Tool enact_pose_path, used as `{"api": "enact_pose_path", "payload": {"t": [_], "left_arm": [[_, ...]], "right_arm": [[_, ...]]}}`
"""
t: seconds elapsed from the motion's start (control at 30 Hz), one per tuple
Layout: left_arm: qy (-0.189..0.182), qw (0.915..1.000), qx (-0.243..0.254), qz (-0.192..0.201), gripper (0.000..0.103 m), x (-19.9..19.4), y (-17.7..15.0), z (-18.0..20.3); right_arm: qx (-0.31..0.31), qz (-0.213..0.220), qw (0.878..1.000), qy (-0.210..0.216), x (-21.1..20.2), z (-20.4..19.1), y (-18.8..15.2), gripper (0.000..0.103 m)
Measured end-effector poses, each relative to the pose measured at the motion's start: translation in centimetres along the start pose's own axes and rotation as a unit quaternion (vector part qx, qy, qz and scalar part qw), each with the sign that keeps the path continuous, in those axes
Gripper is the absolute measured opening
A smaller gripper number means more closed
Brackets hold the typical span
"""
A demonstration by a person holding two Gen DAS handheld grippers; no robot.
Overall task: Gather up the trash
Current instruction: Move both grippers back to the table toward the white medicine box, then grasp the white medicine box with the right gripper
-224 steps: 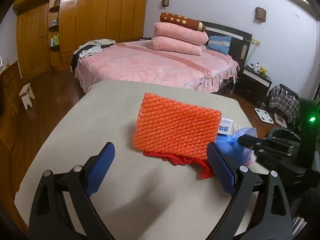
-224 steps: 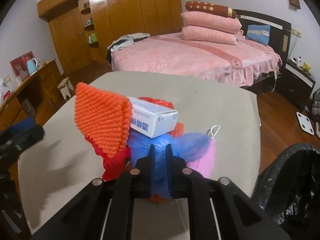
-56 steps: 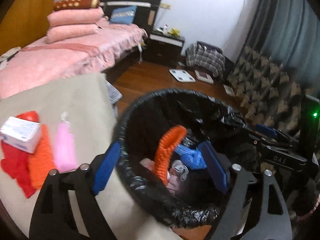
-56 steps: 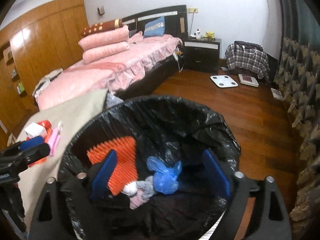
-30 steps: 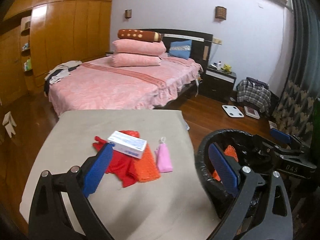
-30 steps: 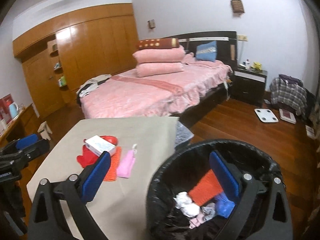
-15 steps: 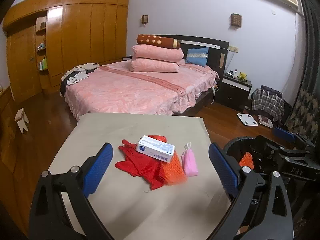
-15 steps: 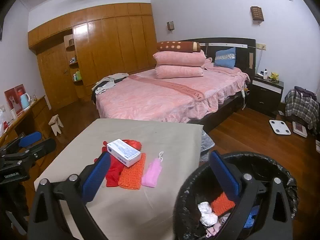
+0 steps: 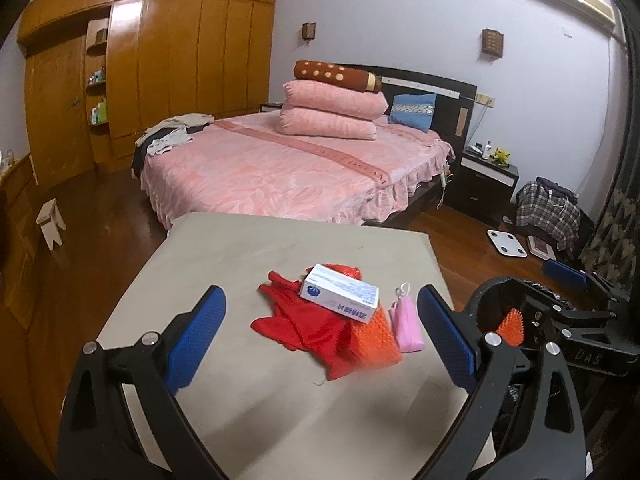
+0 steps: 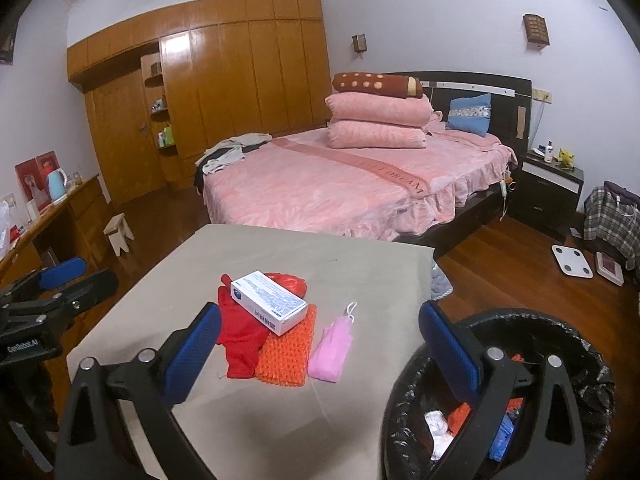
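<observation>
Collect trash, partway done. Left gripper point(image 9: 320, 328) and right gripper point(image 10: 320, 340) both hover with jaws spread wide, holding nothing. The black-lined trash bin point(image 10: 576, 336) beside the table point(image 10: 280, 248) already holds orange, white and blue scraps. 4 items remain on the table: white carton point(image 10: 269, 302), red cloth point(image 10: 240, 336), orange mesh pad point(image 10: 286, 356), pink pouch point(image 10: 332, 350).

The table point(image 9: 248, 400) has a dull, soft-looking gray cloth top. The little box point(image 9: 340, 298) looks like smooth white paper card. The red rag point(image 9: 304, 326) is thin cloth. The orange pad point(image 10: 286, 356) looks bumpy and knobbly. The bin point(image 10: 568, 330) has a crinkly, shiny black plastic bag. The floor point(image 10: 516, 280) is glossy brown wood.
</observation>
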State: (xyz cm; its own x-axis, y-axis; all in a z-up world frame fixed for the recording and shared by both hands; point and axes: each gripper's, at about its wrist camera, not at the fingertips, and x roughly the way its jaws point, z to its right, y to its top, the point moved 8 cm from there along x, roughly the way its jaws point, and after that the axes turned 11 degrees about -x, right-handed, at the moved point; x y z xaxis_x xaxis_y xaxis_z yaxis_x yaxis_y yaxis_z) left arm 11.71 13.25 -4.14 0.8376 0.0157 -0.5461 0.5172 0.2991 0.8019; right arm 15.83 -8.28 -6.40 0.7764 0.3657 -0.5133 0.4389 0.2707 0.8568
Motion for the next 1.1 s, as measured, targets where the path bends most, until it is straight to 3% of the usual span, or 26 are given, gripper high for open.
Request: {"api": "enact_pose_path", "payload": {"t": [0.2, 0.47, 1.1], "left_arm": [[0.021, 0.9998, 0.001, -0.001, 0.094, 3.0, -1.2, -2.2], [0.044, 0.9981, -0.020, -0.038, 0.094, 9.2, -4.5, -6.6], [0.087, 0.9948, -0.034, -0.042, 0.094, 15.2, -3.5, -10.9]], "right_arm": [[-0.009, -0.014, 1.000, -0.010, 3.1, -0.4, -1.3, 0.097], [0.000, -0.055, 0.998, -0.009, 8.5, -0.6, -4.6, 0.096], [-0.045, -0.079, 0.993, 0.081, 18.7, -4.7, -3.7, 0.094]]}}
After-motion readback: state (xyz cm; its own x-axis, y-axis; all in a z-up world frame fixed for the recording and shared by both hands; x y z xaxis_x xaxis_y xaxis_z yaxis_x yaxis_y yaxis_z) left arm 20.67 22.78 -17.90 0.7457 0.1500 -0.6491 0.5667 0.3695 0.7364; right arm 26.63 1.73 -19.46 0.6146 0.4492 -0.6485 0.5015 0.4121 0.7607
